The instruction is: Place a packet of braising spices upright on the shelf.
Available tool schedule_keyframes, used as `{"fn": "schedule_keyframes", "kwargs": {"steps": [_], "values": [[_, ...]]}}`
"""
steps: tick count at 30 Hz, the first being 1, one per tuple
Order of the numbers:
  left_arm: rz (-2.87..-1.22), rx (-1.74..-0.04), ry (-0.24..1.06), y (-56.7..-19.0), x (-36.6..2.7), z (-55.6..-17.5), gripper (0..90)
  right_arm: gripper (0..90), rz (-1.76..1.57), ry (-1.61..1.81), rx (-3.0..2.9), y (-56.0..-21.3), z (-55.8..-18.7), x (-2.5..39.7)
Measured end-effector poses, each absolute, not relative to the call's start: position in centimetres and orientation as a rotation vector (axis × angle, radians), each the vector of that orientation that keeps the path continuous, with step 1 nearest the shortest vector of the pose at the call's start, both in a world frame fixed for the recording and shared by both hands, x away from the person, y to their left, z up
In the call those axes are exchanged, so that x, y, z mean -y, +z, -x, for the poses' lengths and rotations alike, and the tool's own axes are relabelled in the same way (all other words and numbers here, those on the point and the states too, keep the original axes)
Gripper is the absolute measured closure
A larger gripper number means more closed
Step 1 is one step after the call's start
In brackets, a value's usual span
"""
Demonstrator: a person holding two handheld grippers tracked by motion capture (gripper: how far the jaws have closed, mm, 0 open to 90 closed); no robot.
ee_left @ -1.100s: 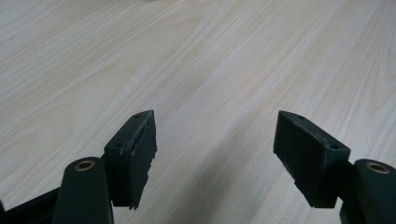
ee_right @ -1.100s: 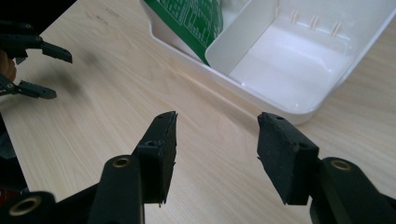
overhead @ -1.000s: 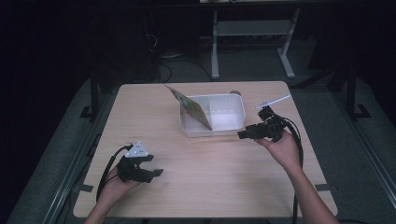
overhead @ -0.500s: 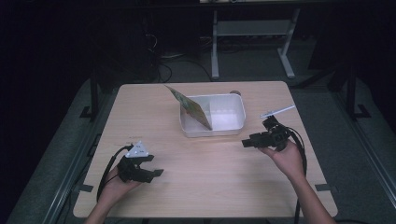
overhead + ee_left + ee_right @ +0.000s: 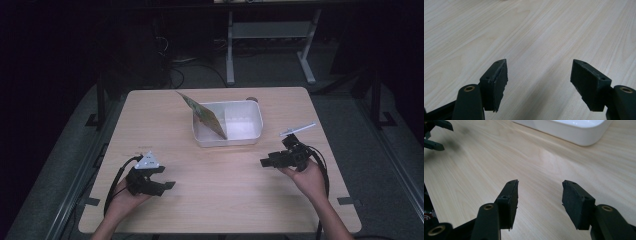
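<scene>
A white plastic bin [image 5: 240, 134] stands at the middle back of the wooden table [image 5: 210, 205]. A flat green and tan packet [image 5: 204, 115] leans tilted against the bin's left wall, its top corner sticking out. My right gripper [image 5: 265, 162] is held low over the table to the front right of the bin, apart from it, pointing left. Its jaws stand open with bare wood between them [image 5: 540, 197], and the bin's near wall [image 5: 564, 130] lies ahead. My left gripper [image 5: 167, 179] rests near the front left of the table, open and holding nothing [image 5: 539, 82].
A small dark round object [image 5: 251, 99] sits just behind the bin's far right corner. The left gripper [image 5: 434, 135] appears far off in the right gripper view. Dark floor and white desk legs [image 5: 230, 50] lie beyond the table's back edge.
My right gripper has drawn back from beside the bin's right end toward the front of the table and come lower. The left gripper has stayed in place.
</scene>
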State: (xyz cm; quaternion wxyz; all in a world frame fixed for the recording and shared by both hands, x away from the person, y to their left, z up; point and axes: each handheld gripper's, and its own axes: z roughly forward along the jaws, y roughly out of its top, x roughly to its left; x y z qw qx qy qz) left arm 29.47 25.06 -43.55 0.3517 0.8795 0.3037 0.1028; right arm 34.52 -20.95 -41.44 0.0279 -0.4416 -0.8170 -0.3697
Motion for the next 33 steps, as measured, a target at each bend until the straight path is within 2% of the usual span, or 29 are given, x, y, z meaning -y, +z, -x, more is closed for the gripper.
{"fn": "schedule_keyframes", "kwargs": {"steps": [33], "values": [[-2.281,-0.778,0.265,-43.6,-24.8,-29.4,29.6,44.0,1.378,-1.214,2.482,-44.5,-30.2,22.3]]}}
